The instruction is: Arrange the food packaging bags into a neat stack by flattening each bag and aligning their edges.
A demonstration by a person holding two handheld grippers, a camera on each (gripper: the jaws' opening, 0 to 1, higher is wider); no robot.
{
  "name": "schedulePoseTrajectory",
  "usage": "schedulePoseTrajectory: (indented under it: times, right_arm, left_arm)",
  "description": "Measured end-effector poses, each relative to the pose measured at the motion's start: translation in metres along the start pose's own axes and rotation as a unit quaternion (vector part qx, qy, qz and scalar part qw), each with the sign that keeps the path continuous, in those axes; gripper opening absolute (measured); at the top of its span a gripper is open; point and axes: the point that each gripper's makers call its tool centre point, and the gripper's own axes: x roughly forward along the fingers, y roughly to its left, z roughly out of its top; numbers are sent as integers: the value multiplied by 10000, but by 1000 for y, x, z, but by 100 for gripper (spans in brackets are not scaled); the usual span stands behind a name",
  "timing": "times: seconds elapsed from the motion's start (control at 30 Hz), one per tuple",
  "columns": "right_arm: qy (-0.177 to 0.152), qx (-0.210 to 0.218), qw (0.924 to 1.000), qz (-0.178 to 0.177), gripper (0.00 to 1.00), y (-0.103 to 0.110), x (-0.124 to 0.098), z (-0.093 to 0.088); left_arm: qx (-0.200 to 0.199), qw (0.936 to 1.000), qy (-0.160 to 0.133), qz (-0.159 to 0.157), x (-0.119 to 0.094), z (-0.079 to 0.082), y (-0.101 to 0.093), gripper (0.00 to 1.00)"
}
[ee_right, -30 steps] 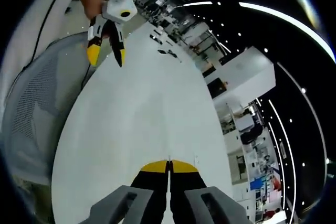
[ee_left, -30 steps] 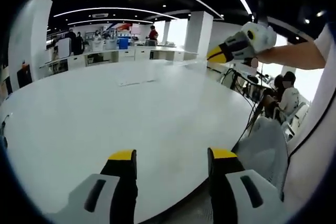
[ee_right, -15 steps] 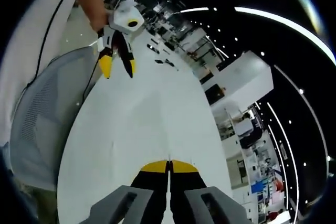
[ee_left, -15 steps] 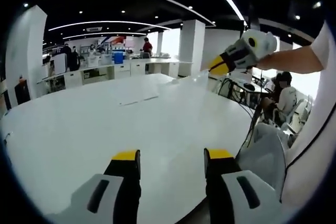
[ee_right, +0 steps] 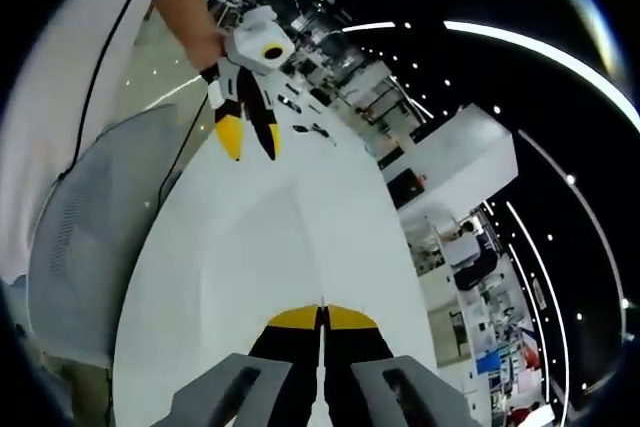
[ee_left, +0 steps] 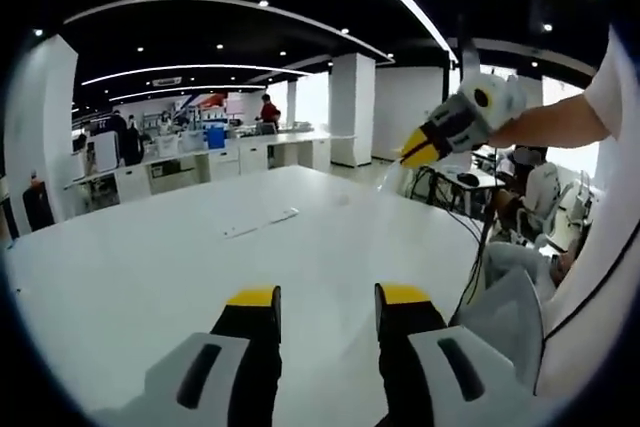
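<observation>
Left gripper (ee_left: 325,299) lower centre, jaws parted, empty, raised over tabletop (ee_left: 150,267). Right gripper (ee_right: 322,315) clenched, appears to pinch faint clear bag edge; lifted, likely for flattening. Bags otherwise indistinct.

One white table (ee_left: 200,257); two tongs: left (ee_left: 328,297), right (ee_right: 322,314).

no text, label, brand, number or sign can be read in either the left gripper view or the right gripper view; whatever lettering there may be in the distant office is too small and blurred to make out.
</observation>
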Motion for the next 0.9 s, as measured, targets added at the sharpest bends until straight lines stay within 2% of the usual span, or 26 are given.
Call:
schedulePoseTrajectory:
  times: [0.17, 0.43, 0.67, 0.9]
  right_arm:
    - [-88, 29, 10000, -22, 0, -3, -4, 5]
    - [-212, 45, 9998, -13, 0, -5, -9, 14]
    - [-274, 0, 9996, -14, 0, -5, -12, 20]
    - [-304, -26, 9995, -5, 0, -4, -15, 23]
  left_arm:
    - [179, 9997, -73, -128, 4, 24, -7, 30]
    - [598, 9979, -123, -230, 9, 46, -5, 27]
    - [846, 9957, -73, -362, 14, 52, -8, 24]
    - [1117, 9925, 54, -501, 15, 48, -18, 18]
